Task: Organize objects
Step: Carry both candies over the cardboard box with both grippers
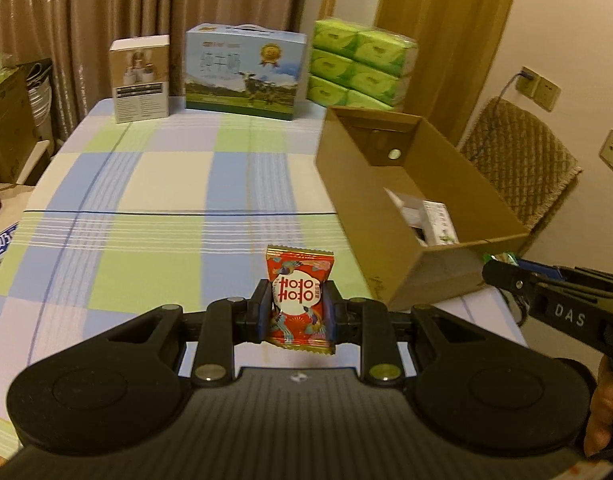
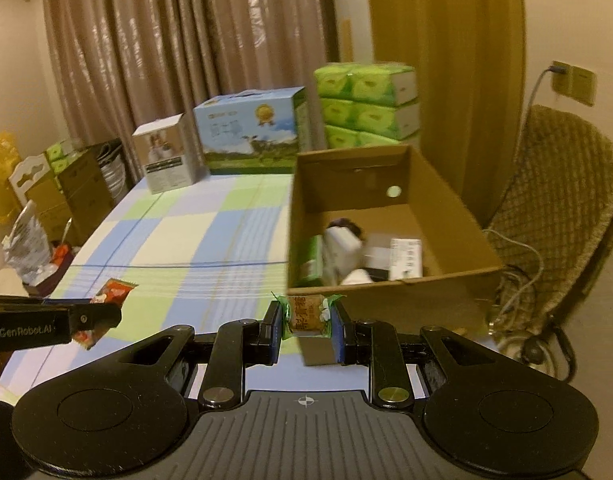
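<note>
The table (image 1: pixel 146 184) was covered with a smooth checked cloth in blue, green and cream. Ribbed brown curtains (image 1: pixel 106 4) hung behind it, and a chair (image 1: pixel 522 160) with a quilted cover stood to the right. Along the far edge stood a small white carton (image 1: pixel 140 80), a blue milk box (image 1: pixel 244 72) with a cow printed on it, and a stack of green tissue packs (image 1: pixel 362 64). An open corrugated cardboard box (image 1: pixel 390 200) sat on the right side, holding small cartons.

The left gripper (image 1: pixel 298 310) was clamped narrowly on a glossy red sweet packet (image 1: pixel 300 300) with crimped gold edges, held above the cloth. The right gripper (image 2: pixel 306 322) was clamped on a small green-ended snack wrapper (image 2: pixel 306 314), just before the box's near wall.
</note>
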